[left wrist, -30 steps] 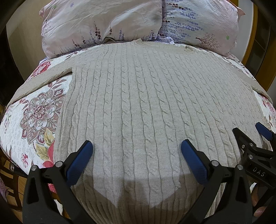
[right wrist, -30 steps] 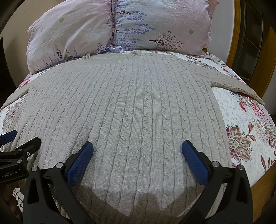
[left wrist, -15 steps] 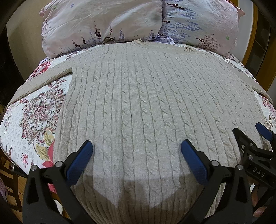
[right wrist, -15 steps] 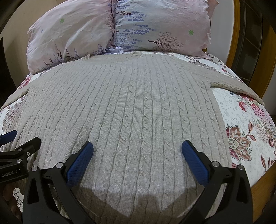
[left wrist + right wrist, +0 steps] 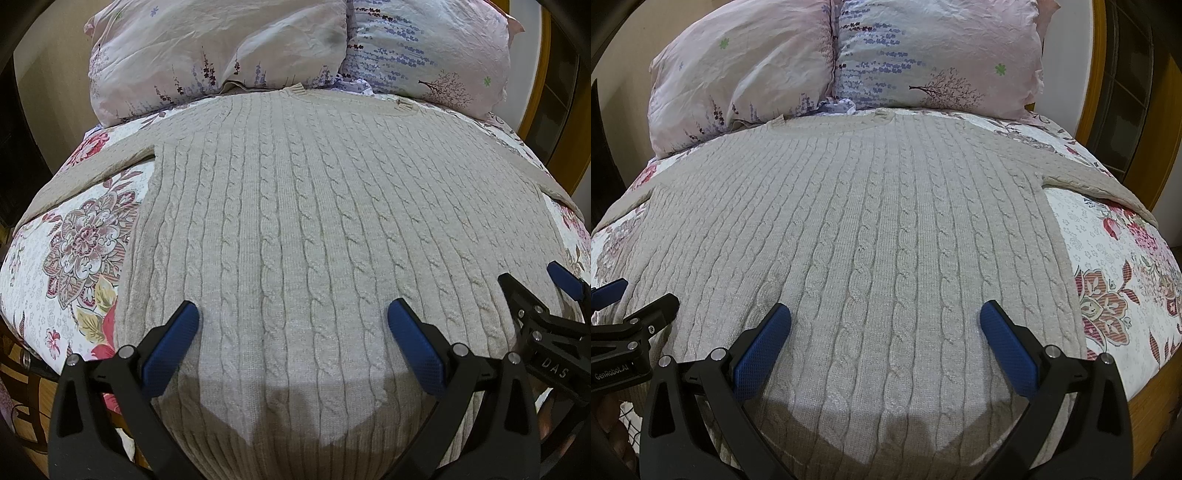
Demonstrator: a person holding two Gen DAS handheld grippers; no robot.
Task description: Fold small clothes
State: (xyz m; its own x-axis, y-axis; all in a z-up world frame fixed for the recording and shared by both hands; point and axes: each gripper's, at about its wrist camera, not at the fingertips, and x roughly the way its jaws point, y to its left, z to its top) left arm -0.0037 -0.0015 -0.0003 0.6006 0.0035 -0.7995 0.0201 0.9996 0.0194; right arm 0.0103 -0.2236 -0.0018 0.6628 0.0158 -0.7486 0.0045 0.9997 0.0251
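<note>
We've got a beige cable-knit sweater point(image 5: 314, 229) spread flat on the floral quilted bedspread point(image 5: 74, 251), collar up by two pink lavender-print pillows point(image 5: 849, 62). Our left gripper point(image 5: 293, 332) and right gripper point(image 5: 885, 332) both hover over the hem, jaws spread wide, holding nothing.

The sweater point(image 5: 314, 229) lies flat on the bedspread point(image 5: 74, 258), in front of both tongs. The left gripper point(image 5: 291, 332) hangs over the sweater's near end with its jaws wide apart. The right gripper point(image 5: 884, 332) hangs just to its right, also wide apart, over the same end. Far ahead, past the sweater's neck, two pillows point(image 5: 849, 62) lie side by side. One sleeve point(image 5: 85, 173) reaches out to the left, the other sleeve point(image 5: 1097, 181) to the right.
</note>
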